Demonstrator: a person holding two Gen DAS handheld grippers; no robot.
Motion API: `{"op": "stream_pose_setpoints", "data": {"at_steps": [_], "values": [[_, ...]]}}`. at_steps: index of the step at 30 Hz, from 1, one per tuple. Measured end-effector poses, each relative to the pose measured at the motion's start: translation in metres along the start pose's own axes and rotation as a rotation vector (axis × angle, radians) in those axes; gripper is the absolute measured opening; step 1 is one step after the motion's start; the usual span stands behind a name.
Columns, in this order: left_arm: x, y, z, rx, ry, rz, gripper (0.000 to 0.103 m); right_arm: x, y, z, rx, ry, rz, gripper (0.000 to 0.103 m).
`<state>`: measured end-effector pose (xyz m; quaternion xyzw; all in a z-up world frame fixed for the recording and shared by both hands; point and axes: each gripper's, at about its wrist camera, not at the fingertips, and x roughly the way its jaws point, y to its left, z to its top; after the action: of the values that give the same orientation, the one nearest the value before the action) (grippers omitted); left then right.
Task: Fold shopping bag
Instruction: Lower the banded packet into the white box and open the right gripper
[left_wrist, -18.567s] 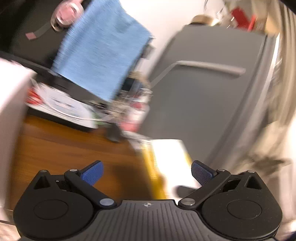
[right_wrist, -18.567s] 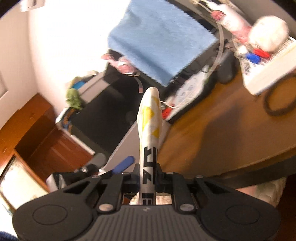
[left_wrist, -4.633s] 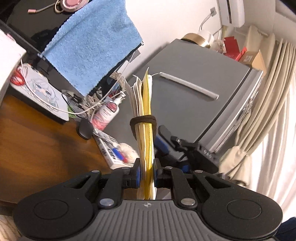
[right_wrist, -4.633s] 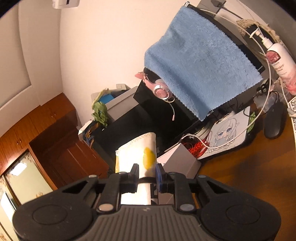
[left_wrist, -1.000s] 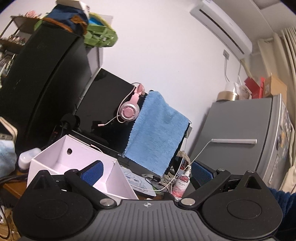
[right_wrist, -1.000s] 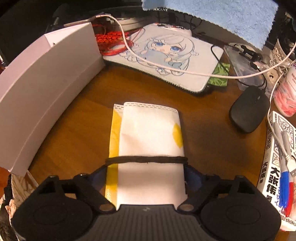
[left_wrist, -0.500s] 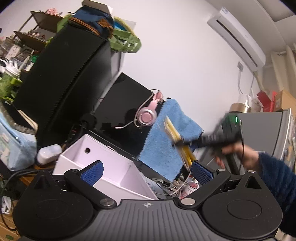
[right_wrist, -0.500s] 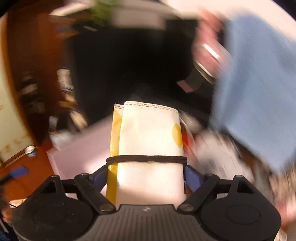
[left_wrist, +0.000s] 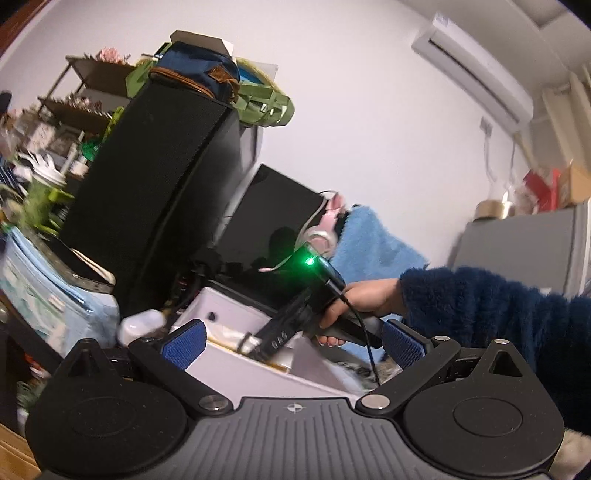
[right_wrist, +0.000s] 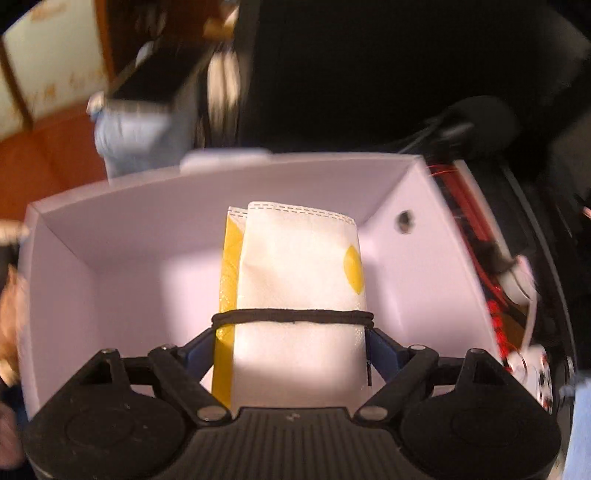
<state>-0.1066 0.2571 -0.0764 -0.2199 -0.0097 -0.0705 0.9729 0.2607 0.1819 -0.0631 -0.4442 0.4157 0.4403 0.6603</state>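
The shopping bag (right_wrist: 299, 266) is folded into a white and yellow packet with a black elastic band (right_wrist: 291, 316) around it. My right gripper (right_wrist: 291, 350) is shut on its two sides and holds it inside an open white box (right_wrist: 129, 229), above the box floor. In the left wrist view that same gripper (left_wrist: 295, 325) reaches down into the white box (left_wrist: 236, 365), held by a hand (left_wrist: 365, 299) in a dark blue fuzzy sleeve (left_wrist: 480, 314). My left gripper (left_wrist: 291, 339) is open and holds nothing, raised in front of the box.
A tall black tower (left_wrist: 155, 192) and a black monitor (left_wrist: 273, 218) stand behind the box. A pink headset (left_wrist: 325, 229) and a blue towel (left_wrist: 373, 251) hang on the monitor. A grey fridge (left_wrist: 528, 251) is at the right, a pale blue pack (left_wrist: 44, 291) at the left.
My right gripper lifted the banded bag off the wooden desk and swung it left into the white box. My left gripper stayed open while its view turned left.
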Motion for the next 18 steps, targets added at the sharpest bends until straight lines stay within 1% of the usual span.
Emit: {"op": "stream_pose_setpoints", "data": {"at_steps": [2, 4, 7, 9, 11, 14, 18], "values": [[0.001, 0.000, -0.002, 0.027, 0.008, 0.029, 0.102, 0.019, 0.004, 0.003, -0.069, 0.024, -0.007, 0.085], [0.003, 0.003, -0.005, 0.033, 0.017, 0.040, 0.102, 0.032, 0.005, 0.005, -0.107, 0.031, -0.008, 0.085], [0.005, 0.007, -0.007, 0.028, 0.027, 0.049, 0.102, 0.044, 0.002, 0.006, -0.120, 0.050, -0.008, 0.088], [0.006, 0.009, -0.008, 0.019, 0.032, 0.050, 0.102, 0.050, 0.001, 0.004, -0.136, 0.060, -0.033, 0.090], [0.006, 0.011, -0.009, 0.012, 0.036, 0.051, 0.102, 0.050, 0.001, 0.000, -0.155, 0.062, -0.055, 0.092], [0.008, 0.012, -0.010, 0.006, 0.040, 0.052, 0.102, 0.040, 0.001, -0.007, -0.145, 0.040, -0.081, 0.092], [0.010, 0.012, -0.011, 0.002, 0.042, 0.055, 0.102, 0.026, 0.010, -0.022, -0.144, -0.012, -0.052, 0.088]]}}
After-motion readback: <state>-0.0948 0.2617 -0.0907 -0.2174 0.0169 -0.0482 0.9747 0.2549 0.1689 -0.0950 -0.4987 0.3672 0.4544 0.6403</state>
